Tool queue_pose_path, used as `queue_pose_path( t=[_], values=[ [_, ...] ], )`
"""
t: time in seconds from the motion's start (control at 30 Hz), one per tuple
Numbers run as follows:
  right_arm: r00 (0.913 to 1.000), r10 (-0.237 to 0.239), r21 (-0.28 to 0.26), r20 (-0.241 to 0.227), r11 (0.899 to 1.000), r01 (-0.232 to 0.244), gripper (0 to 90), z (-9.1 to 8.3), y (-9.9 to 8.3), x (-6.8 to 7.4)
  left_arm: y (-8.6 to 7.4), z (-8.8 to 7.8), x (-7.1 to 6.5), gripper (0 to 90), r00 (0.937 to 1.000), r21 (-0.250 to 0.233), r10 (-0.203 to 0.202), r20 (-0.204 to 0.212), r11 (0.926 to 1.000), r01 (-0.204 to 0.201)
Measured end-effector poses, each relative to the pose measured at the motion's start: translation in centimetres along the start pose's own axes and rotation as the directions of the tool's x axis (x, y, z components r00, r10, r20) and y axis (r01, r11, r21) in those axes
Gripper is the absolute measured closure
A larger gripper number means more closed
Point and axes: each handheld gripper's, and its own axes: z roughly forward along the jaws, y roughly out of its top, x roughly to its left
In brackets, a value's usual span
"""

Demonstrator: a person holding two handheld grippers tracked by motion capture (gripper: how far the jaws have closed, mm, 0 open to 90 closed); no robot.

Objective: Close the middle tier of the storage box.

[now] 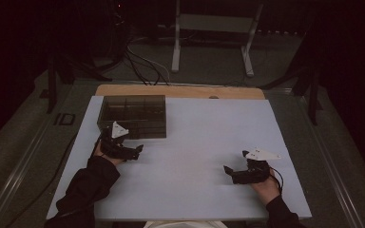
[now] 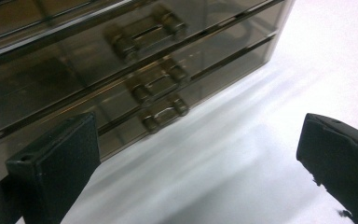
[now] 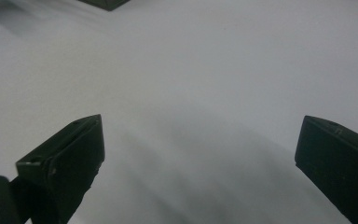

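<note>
A smoky, see-through drawer box (image 1: 133, 114) stands at the far left of the white tabletop (image 1: 195, 137). In the left gripper view the drawer box (image 2: 88, 70) is close, showing three drawer fronts, each with a small handle (image 2: 158, 85). My left gripper (image 1: 138, 152) hovers just in front of the box, held by a hand in a dark sleeve. Its jaws stand wide apart, and this left gripper (image 2: 193, 144) has only bare tabletop between them. Low over the tabletop at the near right, my right gripper (image 1: 229, 174) also stands open; between the jaws of the right gripper (image 3: 196, 144) there is nothing.
A wooden strip (image 1: 180, 91) runs along the table's far edge. Beyond it, cables (image 1: 142, 66) lie on the floor beside a white stand (image 1: 214, 42). A black stand (image 1: 52, 80) is off the far left corner. The room around the table is dark.
</note>
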Motion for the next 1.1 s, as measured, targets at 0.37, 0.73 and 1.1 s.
queue_pose_path(
  t=[0.37,0.73,1.1],
  values=[
    [0.9998,-0.003,0.001,-0.019,1.0,0.003,1.4,0.4,0.1,-0.2,1.2,0.1,-1.0,0.8,0.9898,-0.008,0.036,0.138,0.9993,-0.035],
    [0.9998,-0.007,-0.007,-0.02,1.0,0.007,1.4,0.4,0.2,-0.2,2.8,-0.2,-2.4,0.8,0.967,-0.049,0.077,0.243,0.9965,-0.067],
    [0.9999,-0.012,-0.006,-0.011,1.0,0.012,1.4,0.0,0.2,0.1,3.5,0.1,-3.2,0.8,0.9599,-0.076,0.09,0.266,0.9945,-0.072]
  ],
)
